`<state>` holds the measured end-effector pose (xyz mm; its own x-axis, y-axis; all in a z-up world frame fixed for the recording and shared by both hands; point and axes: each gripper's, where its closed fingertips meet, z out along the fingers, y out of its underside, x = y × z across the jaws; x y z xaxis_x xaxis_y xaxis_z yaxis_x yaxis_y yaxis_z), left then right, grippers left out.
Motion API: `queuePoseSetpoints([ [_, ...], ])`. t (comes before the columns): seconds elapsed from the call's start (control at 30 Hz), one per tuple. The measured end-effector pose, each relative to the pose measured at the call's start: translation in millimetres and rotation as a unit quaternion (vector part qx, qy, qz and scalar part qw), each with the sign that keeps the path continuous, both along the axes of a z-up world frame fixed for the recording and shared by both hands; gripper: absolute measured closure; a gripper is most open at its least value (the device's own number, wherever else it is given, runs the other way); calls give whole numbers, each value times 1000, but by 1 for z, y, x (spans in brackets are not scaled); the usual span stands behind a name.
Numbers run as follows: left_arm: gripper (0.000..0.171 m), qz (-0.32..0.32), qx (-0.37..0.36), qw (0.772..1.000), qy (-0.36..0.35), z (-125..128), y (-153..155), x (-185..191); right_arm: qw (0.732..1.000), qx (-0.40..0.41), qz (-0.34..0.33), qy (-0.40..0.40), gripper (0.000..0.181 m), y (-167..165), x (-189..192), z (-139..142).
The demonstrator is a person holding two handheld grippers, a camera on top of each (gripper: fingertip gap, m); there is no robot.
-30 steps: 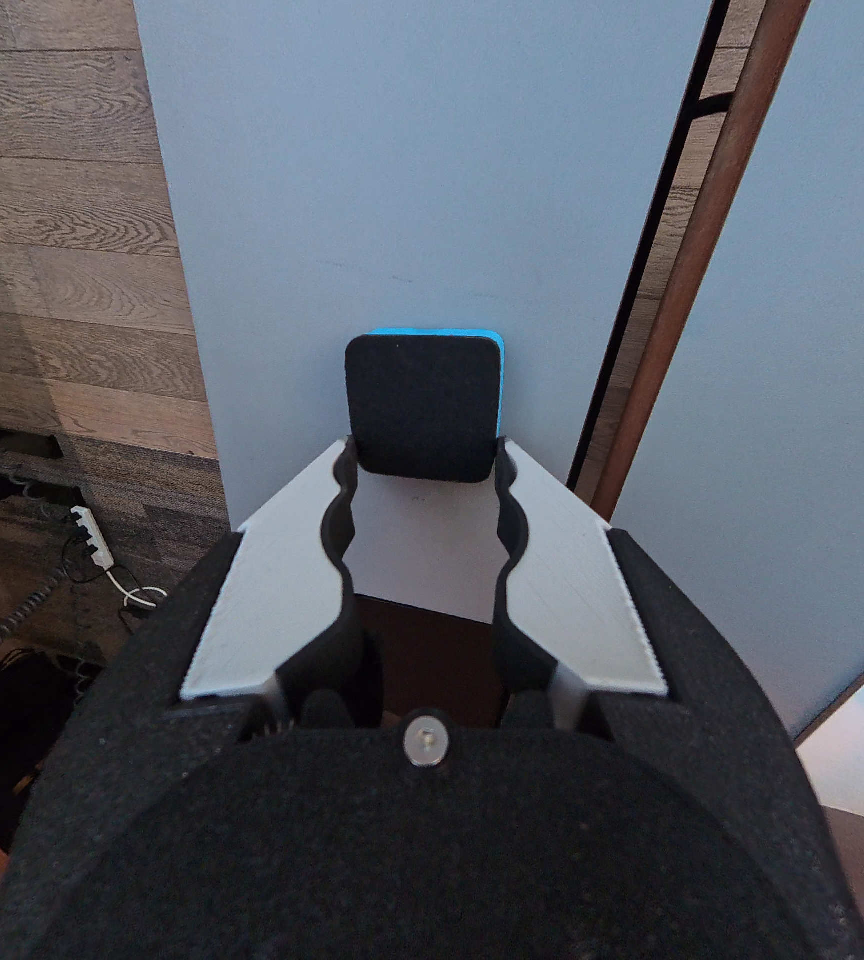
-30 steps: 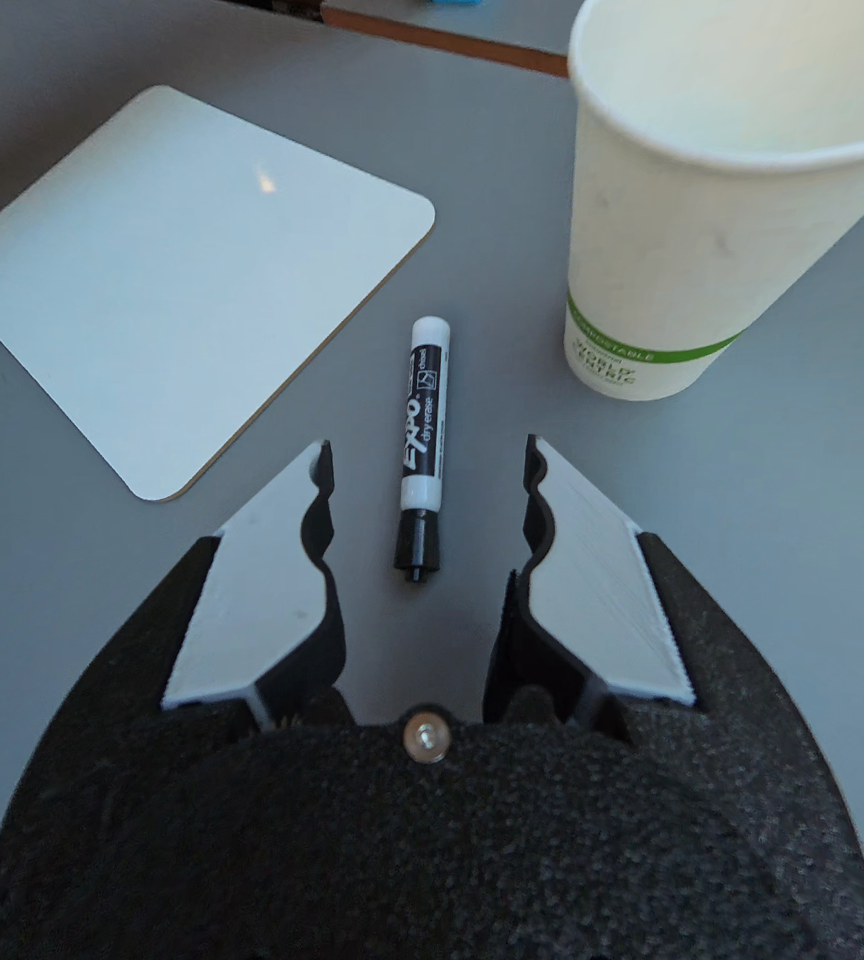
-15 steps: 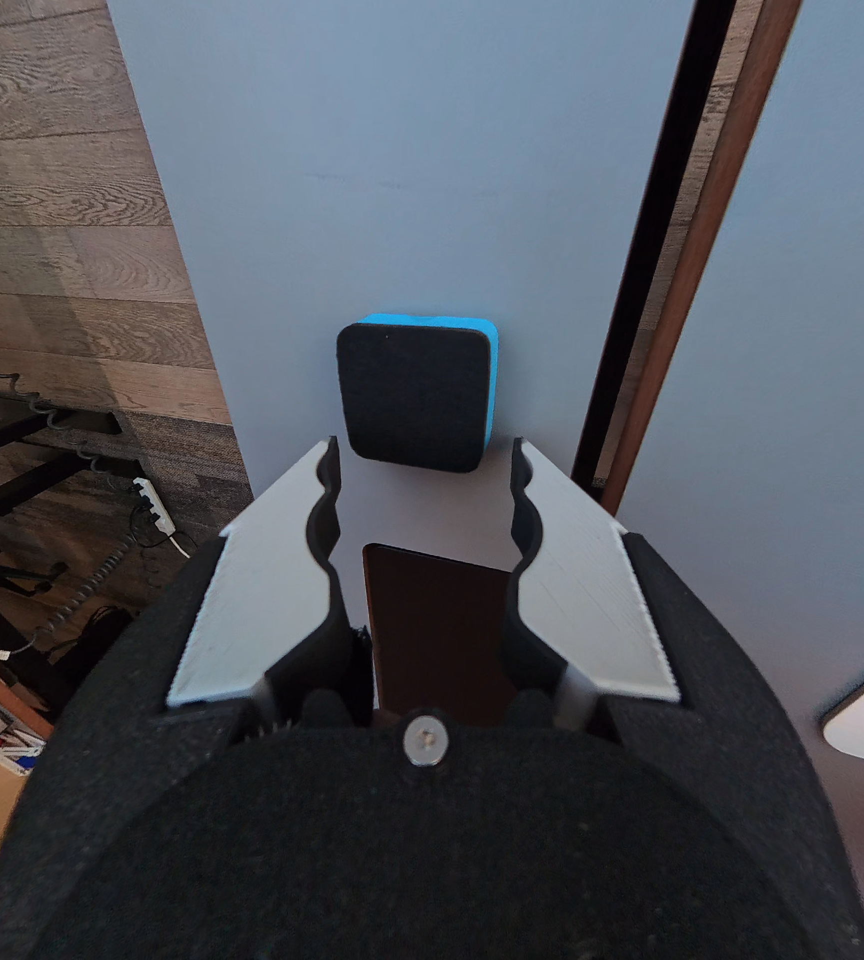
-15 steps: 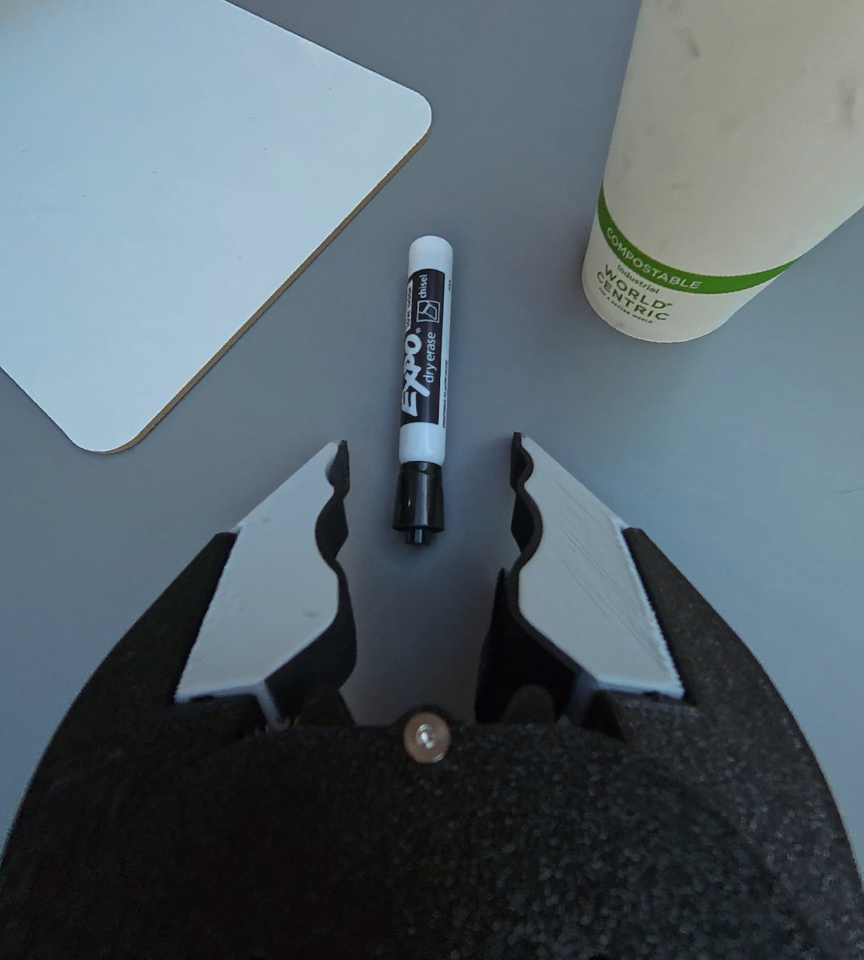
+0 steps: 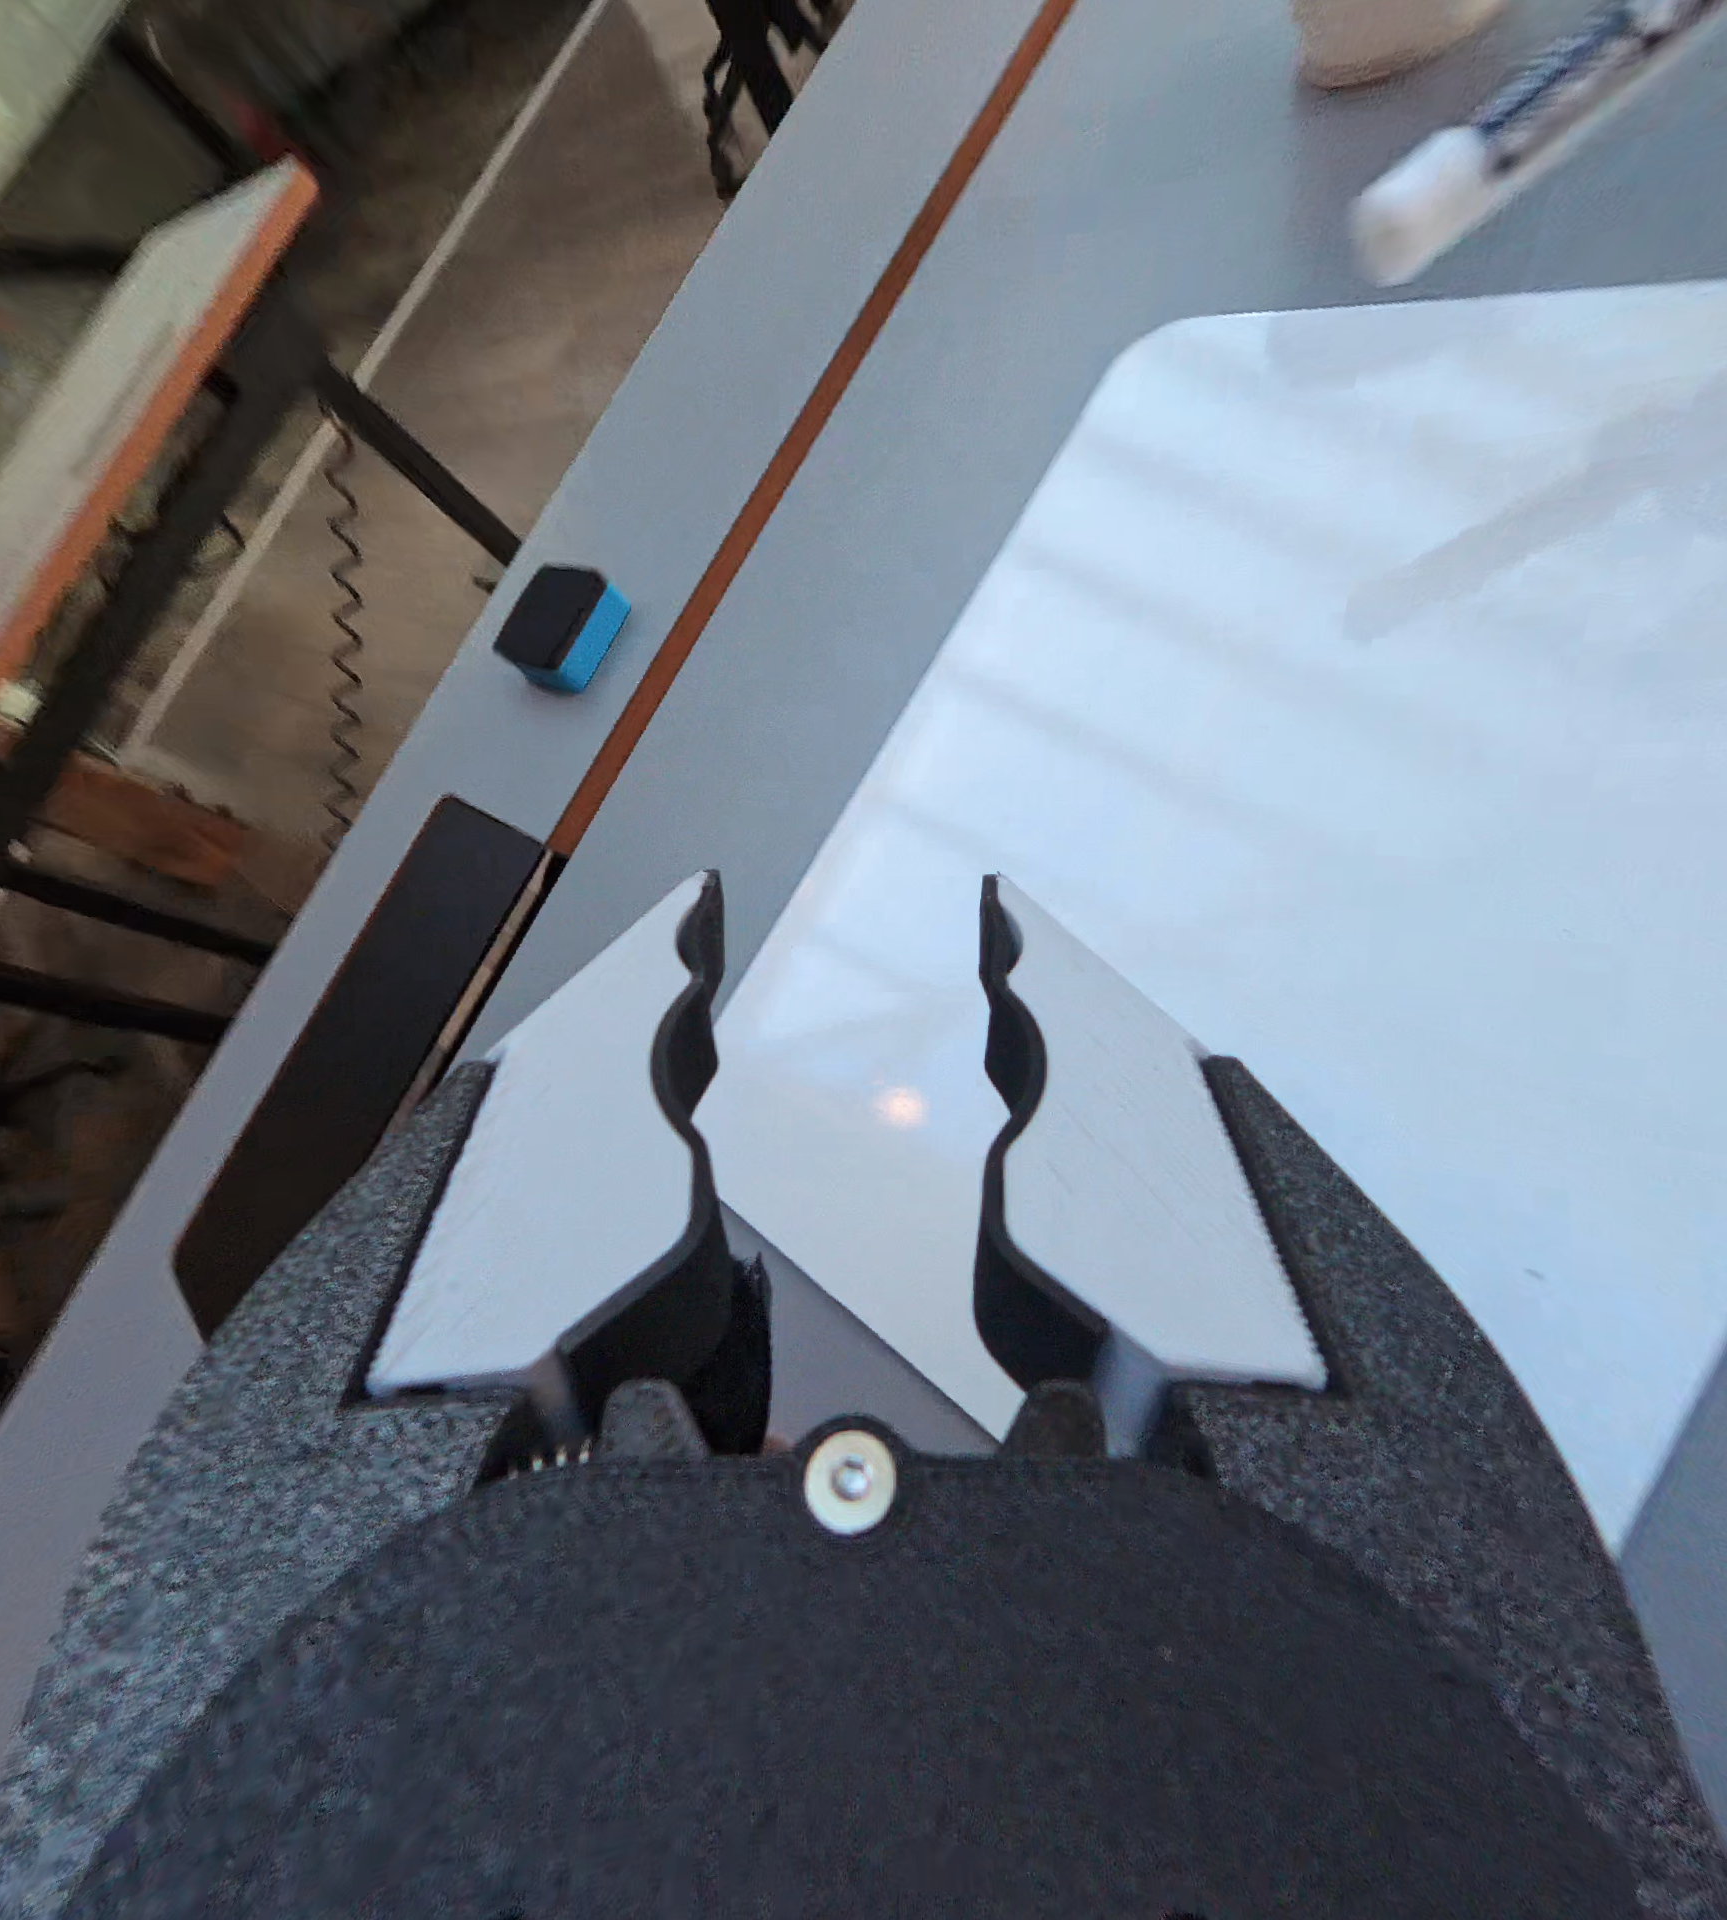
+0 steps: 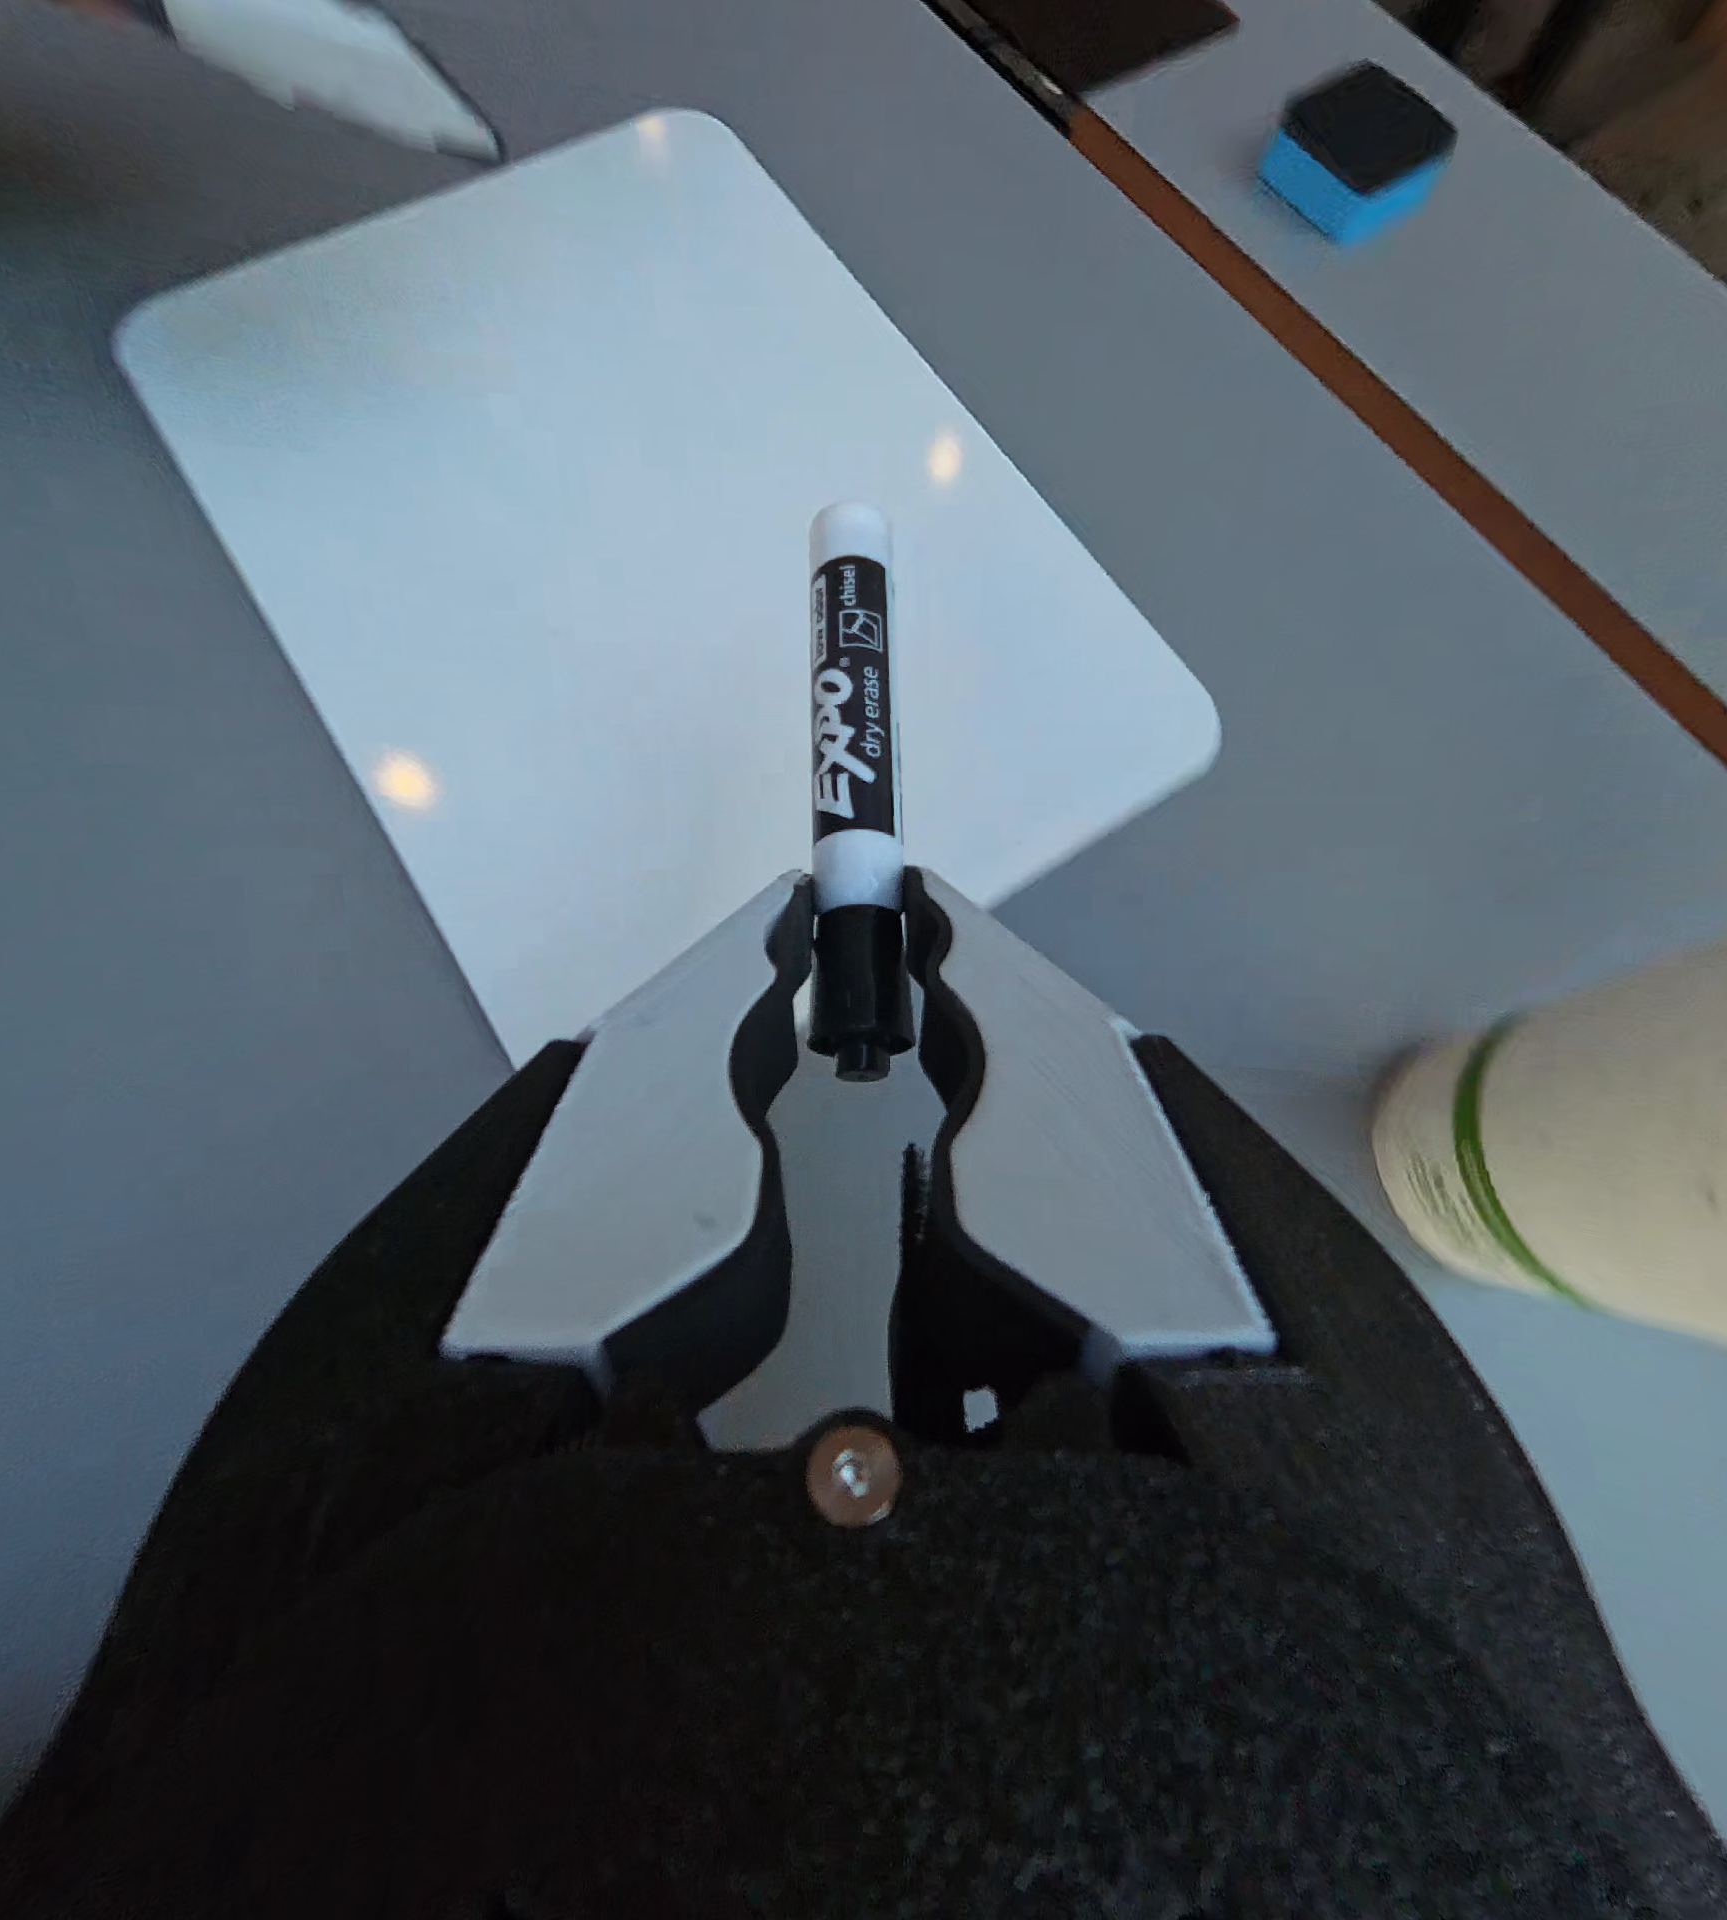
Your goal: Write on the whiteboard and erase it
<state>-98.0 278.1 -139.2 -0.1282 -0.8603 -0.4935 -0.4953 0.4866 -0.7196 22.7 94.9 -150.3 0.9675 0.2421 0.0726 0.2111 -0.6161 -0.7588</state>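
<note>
The right gripper point(image 6: 859, 894) clamps its jaws on the marker's point(image 6: 854, 707) black end; its long axis points straight ahead, over the whiteboard point(image 6: 547, 457) at frame centre. The left gripper point(image 5: 848, 894) hangs empty, jaws apart, above the whiteboard's near corner.

A flat white rectangular board with rounded corners point(image 6: 568, 499) is lying on the grey bench point(image 6: 111, 935). A white paper cup with a green band point(image 6: 1607, 1143) is standing on the bench, apart from the board's near corner. A small blue block with a black felt face point(image 5: 562, 627) is sitting on an adjoining grey bench point(image 5: 630, 436) beyond a brown edge strip point(image 5: 797, 436), near its outer edge. A dark rectangular panel point(image 5: 350, 1060) is lying at that bench's edge. A coiled cable point(image 5: 345, 665) is hanging beyond it.
</note>
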Motion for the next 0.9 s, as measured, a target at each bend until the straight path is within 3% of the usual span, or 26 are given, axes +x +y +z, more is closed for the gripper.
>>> queuePoseSetpoints([
  [0.07,114,-29,114,993,-30,0,-37,-16,998,-8,65,-6,165,27,-43,14],
  [0.13,111,-24,203,976,-72,9,-52,-26,993,-24,114,-10,165,49,-78,21],
  [0.2,111,-26,217,971,-97,12,-62,-35,990,-18,138,-26,165,68,-100,27],
  [0.27,110,2,217,969,-116,20,-53,-46,988,14,148,-26,165,84,-115,38],
  [0.33,112,24,112,986,-125,23,-44,-55,981,113,157,17,165,99,-130,64],
  [0.4,120,9,-81,986,-145,28,-50,-60,948,223,181,134,165,103,-150,95],
  [0.43,121,-2,-187,969,-161,37,-52,-61,937,239,194,163,165,103,-159,96],
  [0.5,120,-52,-376,907,-184,62,-61,-66,945,228,191,133,165,110,-168,76],
  [0.53,123,-66,-427,879,-201,74,-59,-69,945,216,203,137,165,111,-177,69],
  [0.57,126,-76,-448,865,-212,80,-57,-71,942,209,214,151,165,111,-187,65],
  [0.6,134,-82,-445,866,-214,80,-57,-71,944,198,216,152,165,113,-193,58],
  [0.67,150,-86,-403,888,-203,74,-63,-68,956,161,218,112,165,119,-201,36],
  [0.83,153,-71,-249,954,-152,50,-75,-55,966,106,205,115,164,128,-211,6],
  [0.9,152,-58,-210,966,-140,43,-75,-53,965,117,197,124,151,128,-209,9],
])
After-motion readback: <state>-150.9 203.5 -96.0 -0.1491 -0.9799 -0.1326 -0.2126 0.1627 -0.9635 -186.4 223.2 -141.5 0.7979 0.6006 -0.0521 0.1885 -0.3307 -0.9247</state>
